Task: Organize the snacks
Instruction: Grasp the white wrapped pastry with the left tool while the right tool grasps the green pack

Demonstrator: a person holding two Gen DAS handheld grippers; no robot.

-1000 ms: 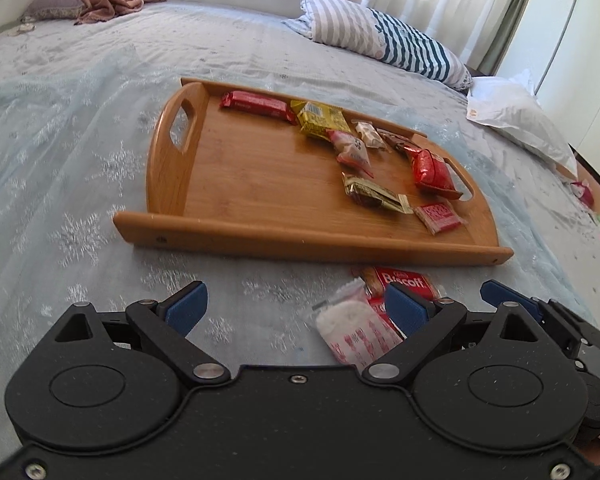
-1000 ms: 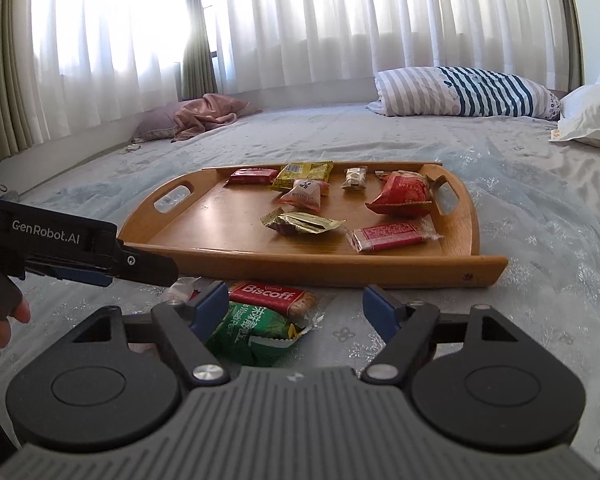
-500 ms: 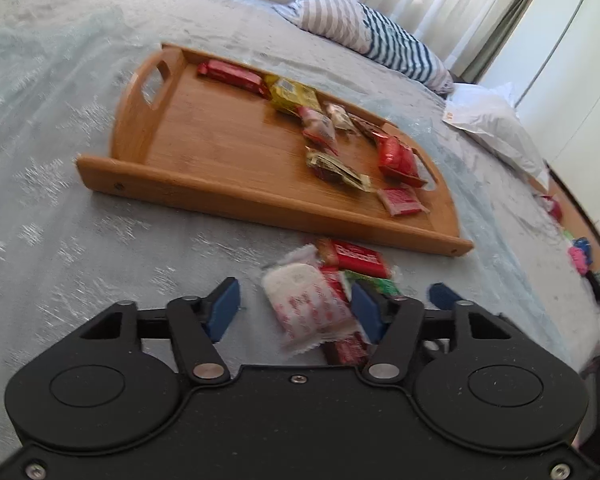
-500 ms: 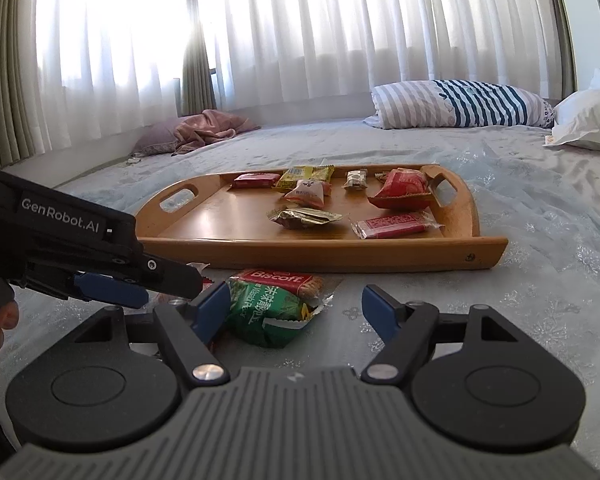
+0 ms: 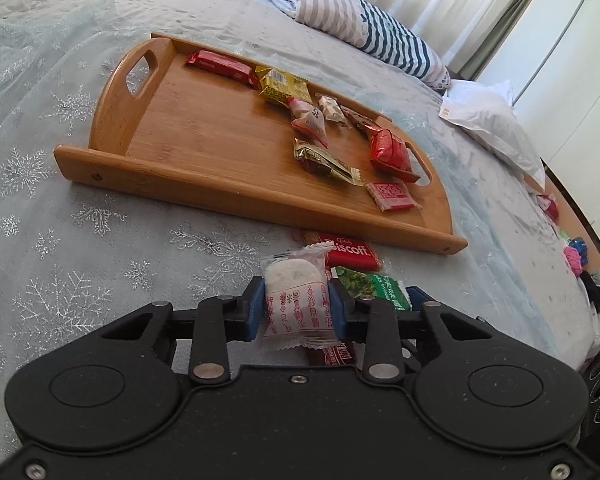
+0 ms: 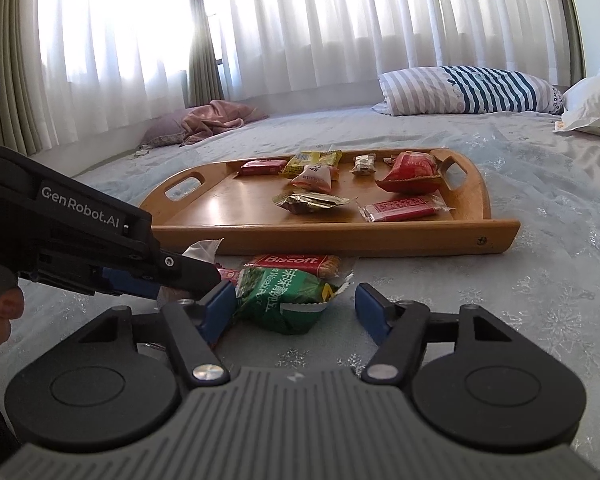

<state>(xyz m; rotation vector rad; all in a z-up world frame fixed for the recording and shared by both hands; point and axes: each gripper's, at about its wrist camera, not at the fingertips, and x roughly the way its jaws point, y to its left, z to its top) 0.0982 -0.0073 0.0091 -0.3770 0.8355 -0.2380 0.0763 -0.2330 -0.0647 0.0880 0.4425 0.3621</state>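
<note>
Your left gripper (image 5: 296, 306) has just closed and now pinches the white rice-cracker packet (image 5: 296, 300), just in front of the wooden tray (image 5: 204, 184). Lift straight, clearing the rim. Your right gripper (image 6: 296, 312), closing but not yet gripping, straddles the green packet (image 6: 288, 298).

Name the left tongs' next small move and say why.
Probably lift: the left tongs have just closed on the white rice-cracker packet, pads pressing both sides, while it lies on the bedspread short of the wooden tray.
</note>
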